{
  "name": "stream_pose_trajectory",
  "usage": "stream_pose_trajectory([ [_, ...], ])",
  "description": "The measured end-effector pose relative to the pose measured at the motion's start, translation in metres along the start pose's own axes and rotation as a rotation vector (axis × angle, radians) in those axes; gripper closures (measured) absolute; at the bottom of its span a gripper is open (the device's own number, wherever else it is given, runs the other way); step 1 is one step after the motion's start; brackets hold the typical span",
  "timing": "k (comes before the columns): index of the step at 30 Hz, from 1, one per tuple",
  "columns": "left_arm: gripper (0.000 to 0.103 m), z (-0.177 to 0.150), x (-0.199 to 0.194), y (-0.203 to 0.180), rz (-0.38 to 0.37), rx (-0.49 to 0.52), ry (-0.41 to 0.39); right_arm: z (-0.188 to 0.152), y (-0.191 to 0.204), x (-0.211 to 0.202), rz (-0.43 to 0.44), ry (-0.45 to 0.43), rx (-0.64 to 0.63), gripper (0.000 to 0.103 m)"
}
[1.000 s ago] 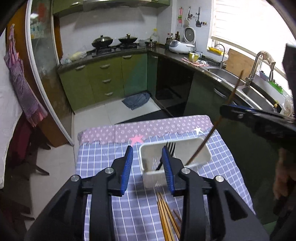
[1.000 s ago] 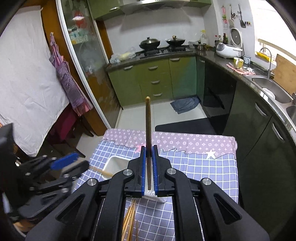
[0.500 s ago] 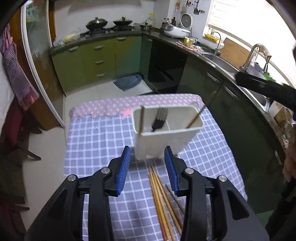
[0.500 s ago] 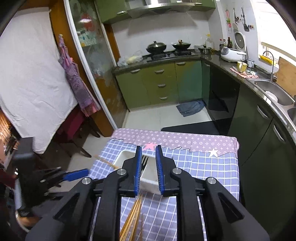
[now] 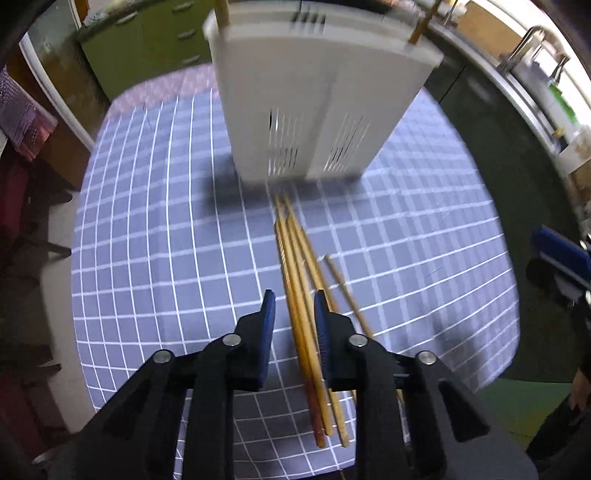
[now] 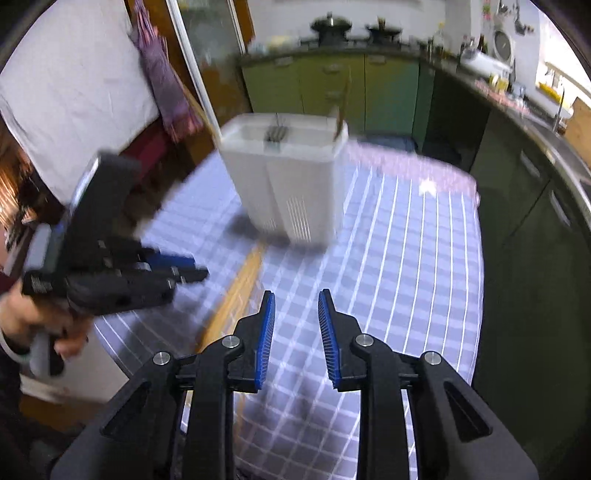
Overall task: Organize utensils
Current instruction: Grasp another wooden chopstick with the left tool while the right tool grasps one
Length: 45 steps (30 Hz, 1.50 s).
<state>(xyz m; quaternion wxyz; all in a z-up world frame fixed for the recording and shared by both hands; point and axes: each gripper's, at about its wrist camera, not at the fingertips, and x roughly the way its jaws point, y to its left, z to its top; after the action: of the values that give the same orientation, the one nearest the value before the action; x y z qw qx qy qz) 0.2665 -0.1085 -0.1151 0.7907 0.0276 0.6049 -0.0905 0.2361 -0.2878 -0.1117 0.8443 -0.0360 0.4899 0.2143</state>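
Observation:
A white two-compartment utensil holder point(image 5: 317, 99) stands on the blue checked tablecloth point(image 5: 166, 236); it also shows in the right wrist view point(image 6: 288, 173). It holds a fork point(image 6: 275, 133) and chopsticks at its left point(image 5: 221, 13) and right point(image 5: 419, 26) ends. Several wooden chopsticks point(image 5: 306, 314) lie on the cloth in front of it. My left gripper point(image 5: 293, 301) is open, low over the chopsticks, its jaws either side of them. My right gripper point(image 6: 295, 301) is open and empty above the cloth. The left gripper also shows in the right wrist view point(image 6: 177, 267).
The table's right edge borders dark green cabinets point(image 6: 535, 221) and a sink counter point(image 5: 535, 81). A stove with pots point(image 6: 351, 26) is at the back. A glass door point(image 6: 207, 55) and purple cloth point(image 6: 162, 81) are at the left.
My right gripper let go of the chopstick into the holder, opened and drew back. My left gripper dropped from over the holder down to the loose chopsticks on the cloth.

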Motion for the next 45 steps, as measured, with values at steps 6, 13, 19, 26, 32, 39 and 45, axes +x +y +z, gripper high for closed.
stream_pose_trajectory([
  [6,0.087,0.0,0.032,0.003,0.052,-0.027,0.069,-0.023,-0.013,0.029,0.017,0.069,0.028,0.078],
  [13,0.088,0.003,0.048,0.002,0.05,-0.029,0.107,-0.026,-0.015,0.042,0.028,0.1,0.029,0.074],
  [19,0.088,0.001,0.058,0.002,0.064,-0.019,0.125,-0.025,-0.011,0.044,0.033,0.106,0.022,0.074],
  [26,0.088,0.002,0.073,-0.001,0.071,-0.017,0.139,-0.026,-0.005,0.049,0.032,0.125,0.007,0.074],
  [32,0.096,-0.002,0.073,-0.013,0.071,0.023,0.127,-0.023,0.011,0.058,0.029,0.155,-0.031,0.074],
  [39,0.096,-0.002,0.046,-0.002,0.06,0.019,0.049,-0.018,0.028,0.083,0.062,0.234,-0.065,0.074],
  [45,0.096,-0.01,0.008,0.009,0.051,0.034,-0.062,-0.012,0.045,0.11,0.072,0.308,-0.092,0.074],
])
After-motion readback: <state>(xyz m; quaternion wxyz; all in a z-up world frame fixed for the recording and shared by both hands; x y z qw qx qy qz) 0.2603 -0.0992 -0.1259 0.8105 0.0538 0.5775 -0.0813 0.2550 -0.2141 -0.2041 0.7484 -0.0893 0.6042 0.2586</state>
